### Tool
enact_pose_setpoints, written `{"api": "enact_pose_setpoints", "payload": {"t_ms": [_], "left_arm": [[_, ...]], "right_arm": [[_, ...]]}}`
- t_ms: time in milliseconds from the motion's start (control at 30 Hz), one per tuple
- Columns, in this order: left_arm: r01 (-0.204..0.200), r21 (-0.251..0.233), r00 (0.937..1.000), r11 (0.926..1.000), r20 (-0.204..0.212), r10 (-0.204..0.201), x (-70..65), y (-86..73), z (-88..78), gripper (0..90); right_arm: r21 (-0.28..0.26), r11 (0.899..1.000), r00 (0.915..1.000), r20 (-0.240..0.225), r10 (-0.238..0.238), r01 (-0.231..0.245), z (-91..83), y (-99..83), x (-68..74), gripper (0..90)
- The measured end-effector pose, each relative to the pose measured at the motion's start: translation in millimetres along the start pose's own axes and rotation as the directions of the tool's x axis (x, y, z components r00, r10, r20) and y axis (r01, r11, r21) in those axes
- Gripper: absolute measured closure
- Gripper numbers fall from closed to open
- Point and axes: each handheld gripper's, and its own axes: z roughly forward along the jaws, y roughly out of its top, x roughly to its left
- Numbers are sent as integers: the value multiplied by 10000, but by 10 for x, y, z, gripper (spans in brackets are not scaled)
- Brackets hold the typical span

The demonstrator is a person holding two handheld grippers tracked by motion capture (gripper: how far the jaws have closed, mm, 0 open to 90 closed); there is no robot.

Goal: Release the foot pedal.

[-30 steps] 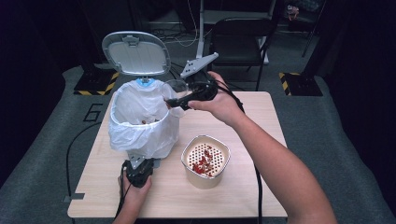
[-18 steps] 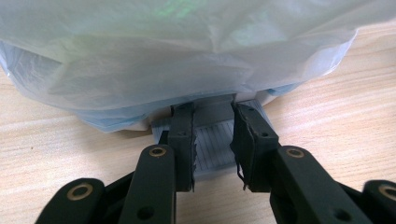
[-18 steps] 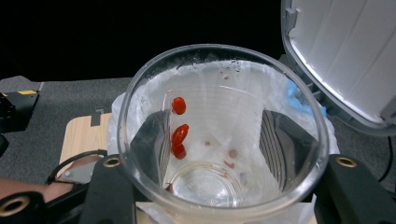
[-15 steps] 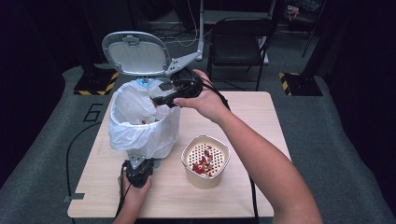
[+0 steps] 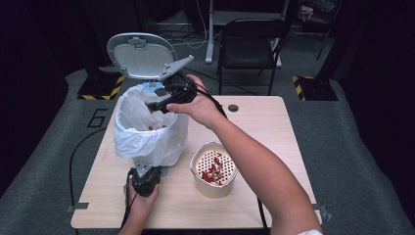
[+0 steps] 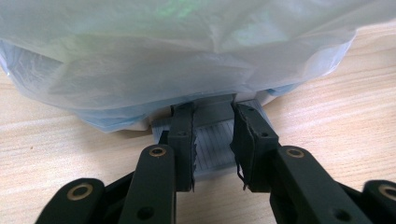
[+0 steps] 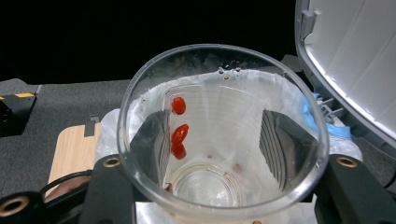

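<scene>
Wooden counter [image 5: 274, 147] carries all items observed. Nearest the person, the left tongs [image 5: 145, 180] sit at the foot of the trash bin [image 5: 151, 142], jaws pressed onto the grey pedal [image 6: 212, 140] that projects from under the white bag liner [image 6: 187, 60]. Just right of the bin stands a beige strainer bowl [image 5: 214, 169] containing red pieces. Farther off, the right tongs [image 5: 166, 100] are pinching a clear plastic cup [image 7: 219, 135], held tipped over the bin's open mouth; three red pieces [image 7: 179, 135] cling to the cup's inner wall. Beyond, the bin's grey lid [image 5: 142, 55] stands raised, with a dark chair [image 5: 249, 44] behind the counter.
</scene>
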Motion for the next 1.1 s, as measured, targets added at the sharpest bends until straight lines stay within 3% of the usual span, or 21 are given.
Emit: {"api": "enact_pose_setpoints", "payload": {"t_ms": [100,533,567,633,667,800,867,900,1100], "left_arm": [[8,-19,10000,10000,14,-8,-1,-1,0,694],[21,-28,10000,10000,20,-21,-2,-2,-1,695],[-162,17,9998,9999,-89,162,10,1,-7,695],[24,-35,10000,10000,23,-24,-3,-3,0,695],[-148,8,9999,9999,-79,148,8,0,-6,695],[-143,7,9999,9999,-79,143,9,0,-6,695],[13,-27,10000,10000,28,-13,0,-2,-1,695],[-166,32,9998,9999,-85,167,12,1,-8,695],[-111,17,9999,9999,-62,111,7,0,-6,695]], "right_arm": [[-13,9996,9996,18,293,-293,71,-5,-13,428],[75,9985,9980,328,538,-540,308,-66,-109,427],[75,9985,9980,328,538,-540,308,-66,-109,427],[33,9979,9973,352,650,-651,353,-87,-119,427],[101,9976,9969,391,678,-682,398,-103,-123,427],[201,9975,9968,453,665,-675,452,-105,-118,427],[185,9974,9960,568,684,-696,481,-100,-123,427],[205,9972,9957,612,699,-713,490,-100,-127,427],[339,9953,9917,941,871,-906,548,-117,-148,425]]}}
